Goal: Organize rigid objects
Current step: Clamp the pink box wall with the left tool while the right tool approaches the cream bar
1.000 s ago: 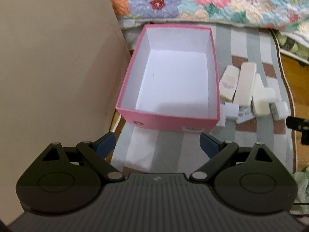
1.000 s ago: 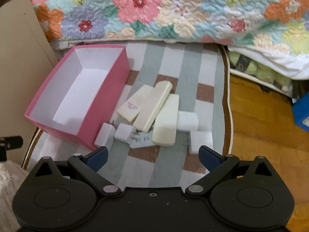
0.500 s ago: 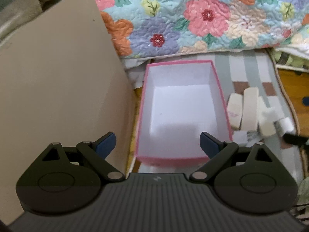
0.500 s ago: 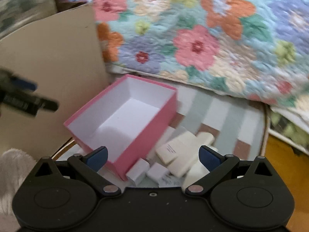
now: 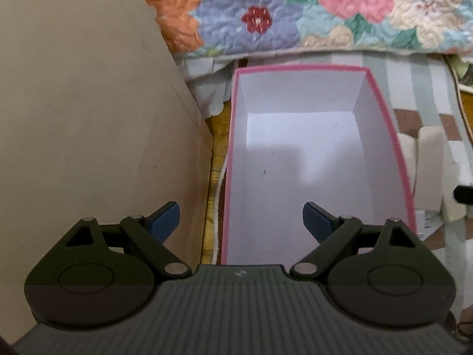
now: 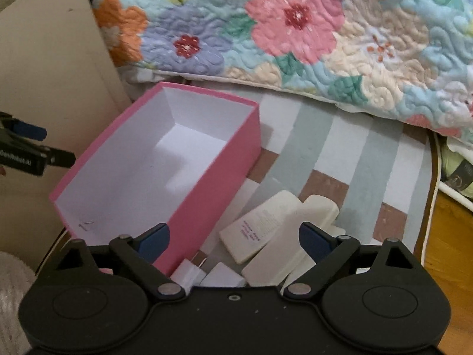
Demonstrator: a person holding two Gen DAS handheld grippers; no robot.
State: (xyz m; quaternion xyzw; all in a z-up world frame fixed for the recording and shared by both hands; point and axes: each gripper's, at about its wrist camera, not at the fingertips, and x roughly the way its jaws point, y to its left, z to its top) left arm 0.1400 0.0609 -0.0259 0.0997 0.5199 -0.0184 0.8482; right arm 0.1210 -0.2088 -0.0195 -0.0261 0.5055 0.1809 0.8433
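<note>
An empty pink box (image 5: 393, 136) with a white inside stands on a striped mat; it also shows in the right wrist view (image 6: 207, 186). Several cream and white rigid blocks (image 6: 266, 230) lie heaped on the mat just right of the box; a few show at the right edge of the left wrist view (image 5: 430, 162). My left gripper (image 5: 241, 217) is open and empty, above the box's near left corner. My right gripper (image 6: 235, 241) is open and empty, low over the blocks, its fingers straddling the heap.
A tall beige board (image 5: 88, 103) stands close on the left of the box. A flowered quilt (image 6: 295, 29) hangs behind the striped mat (image 6: 340, 136). Wooden floor (image 6: 449, 236) lies right of the mat. The left gripper's tip (image 6: 29, 145) shows in the right wrist view.
Both grippers have moved forward and lower: the left closer over the box, the right down onto the heap of blocks. Both stay open.
</note>
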